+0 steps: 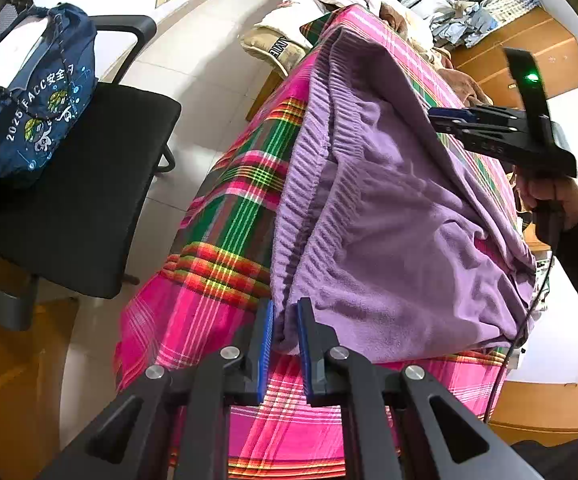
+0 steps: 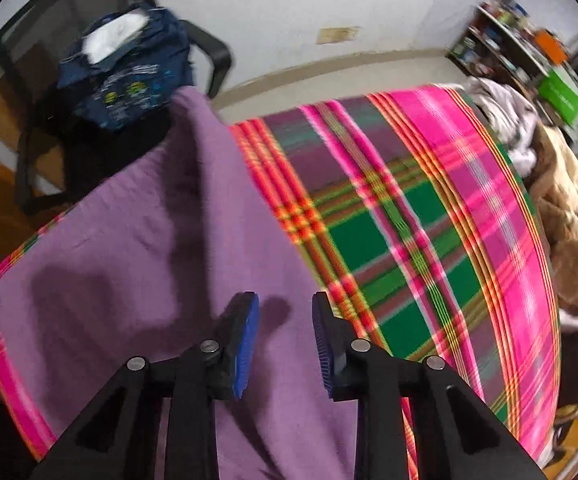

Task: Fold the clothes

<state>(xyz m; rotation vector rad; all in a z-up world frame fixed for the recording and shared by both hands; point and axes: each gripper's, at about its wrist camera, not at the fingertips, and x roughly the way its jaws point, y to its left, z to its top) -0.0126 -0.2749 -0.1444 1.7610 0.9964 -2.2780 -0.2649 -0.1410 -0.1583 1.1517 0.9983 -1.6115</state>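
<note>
A purple fleece garment [image 1: 389,220] with a ribbed hem lies on a table covered by a pink and green plaid cloth [image 1: 229,220]. At the near edge, my left gripper [image 1: 285,320] is shut on the garment's near corner, and the fabric fills the narrow gap between the blue pads. In the right wrist view my right gripper [image 2: 285,320] points down over the purple garment [image 2: 129,260], open, with nothing between its fingers. The left wrist view shows that right gripper [image 1: 435,114] from the side at the garment's far edge, held by a hand [image 1: 549,196].
A black office chair [image 1: 69,200] with a dark blue bag [image 1: 37,100] on it stands left of the table. Loose clothes and brown blankets [image 2: 561,200] are heaped at the table's far end. Bare plaid cloth [image 2: 409,220] lies to the right of the garment.
</note>
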